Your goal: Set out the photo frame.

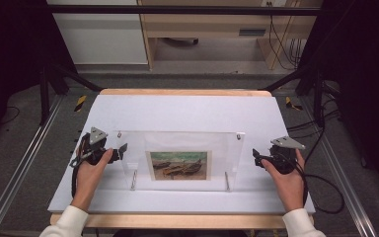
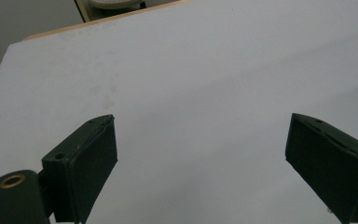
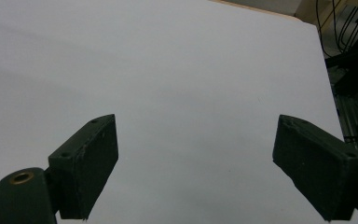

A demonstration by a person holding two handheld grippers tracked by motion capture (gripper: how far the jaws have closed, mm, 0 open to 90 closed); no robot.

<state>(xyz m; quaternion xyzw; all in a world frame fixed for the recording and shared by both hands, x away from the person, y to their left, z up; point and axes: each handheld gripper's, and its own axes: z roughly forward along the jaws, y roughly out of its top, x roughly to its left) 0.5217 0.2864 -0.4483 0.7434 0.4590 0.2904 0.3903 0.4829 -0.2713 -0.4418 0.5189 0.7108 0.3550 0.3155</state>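
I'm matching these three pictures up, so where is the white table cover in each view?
High view: the white cover spans the middle of the picture, under the clear photo frame, between the left tongs and the right tongs.
Left gripper view: the cover spreads behind the open left tongs.
Right gripper view: it lies behind the open right tongs.
Shared landmark: the table's wooden far edge.

The small picture [image 1: 179, 165] inside the clear frame [image 1: 177, 148] is too blurred to make out in detail. The bottom edge cuts off both sleeves and the worktop's [image 1: 177, 111] near edge.
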